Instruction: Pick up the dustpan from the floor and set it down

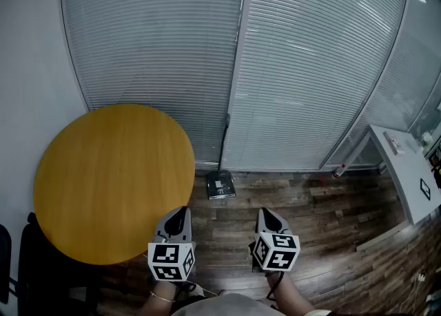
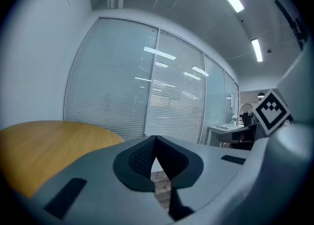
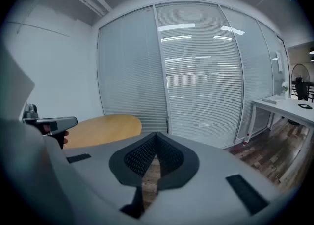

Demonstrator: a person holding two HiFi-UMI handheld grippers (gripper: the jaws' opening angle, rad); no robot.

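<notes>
Round yellow table (image 1: pixel 110 170) fills the left, its edge just beside the left gripper (image 1: pixel 180 211); a black chair (image 1: pixel 34 266) is tucked under its near side. Slatted blinds (image 1: pixel 158 46) cover the glass wall ahead, and a white desk (image 1: pixel 406 170) stands at far right. The wood floor (image 1: pixel 331 218) between the grippers and the wall is open, with nothing across the path. The dustpan (image 1: pixel 220 185) sits on the floor at the foot of the window post, slightly left of midway between the two grippers and well apart from both. Its pan is flat on the boards. Its long handle (image 1: pixel 224 139) rises near upright along the post, so the long axis runs floor to wall. Which way the pan's mouth faces I cannot tell. Both grippers are held low and close to the body, side by side, pointing forward and a little down toward the wall. The right gripper (image 1: pixel 263 213) dips slightly more. Jaws on both are closed together with nothing between them.
</notes>
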